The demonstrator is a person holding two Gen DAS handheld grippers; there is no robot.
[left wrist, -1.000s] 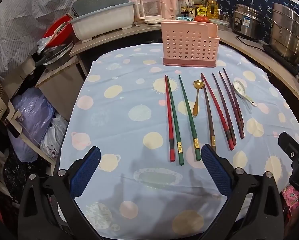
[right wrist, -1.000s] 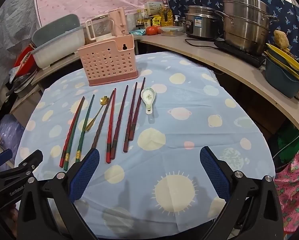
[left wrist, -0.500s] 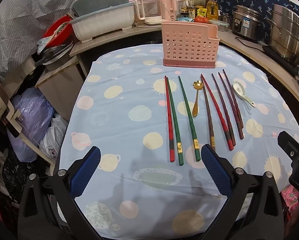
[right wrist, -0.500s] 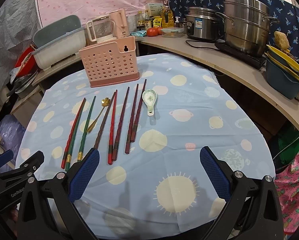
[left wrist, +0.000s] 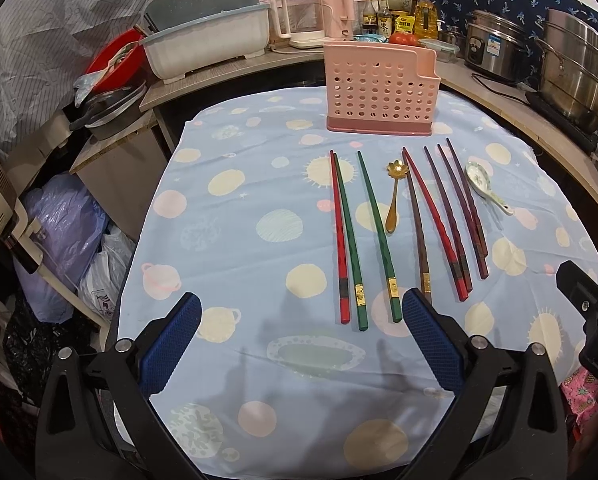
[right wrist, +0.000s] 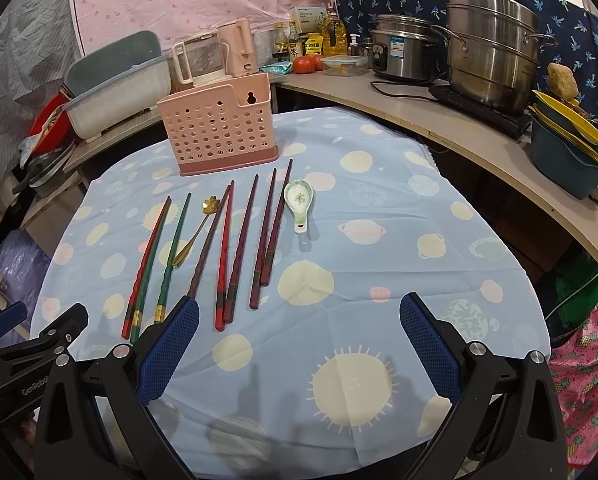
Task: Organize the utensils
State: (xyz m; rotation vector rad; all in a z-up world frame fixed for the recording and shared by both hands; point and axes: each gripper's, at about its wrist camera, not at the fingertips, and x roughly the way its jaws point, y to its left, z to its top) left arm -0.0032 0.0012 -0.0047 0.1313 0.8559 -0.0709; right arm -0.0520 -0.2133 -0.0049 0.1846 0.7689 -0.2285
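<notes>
A pink perforated utensil holder [left wrist: 380, 88] [right wrist: 219, 128] stands upright at the far side of the table. In front of it lie several chopsticks in red, green, brown and dark purple [left wrist: 375, 232] [right wrist: 223, 248], a gold spoon [left wrist: 393, 196] [right wrist: 197, 232] and a white ceramic spoon [left wrist: 483, 184] [right wrist: 299, 204]. My left gripper [left wrist: 301, 332] is open and empty above the near edge, short of the chopstick ends. My right gripper [right wrist: 299, 336] is open and empty, to the right of the chopstick ends.
The table has a light blue patterned cloth [left wrist: 239, 220] [right wrist: 379, 240]. A curved counter behind holds a white dish tub [left wrist: 211, 48], kettles, bottles, steel pots [right wrist: 487, 56] and a blue basin [right wrist: 567, 160]. Bags [left wrist: 63, 232] sit on the floor at left.
Both grippers have moved slightly forward toward the utensils. Nothing on the table has moved.
</notes>
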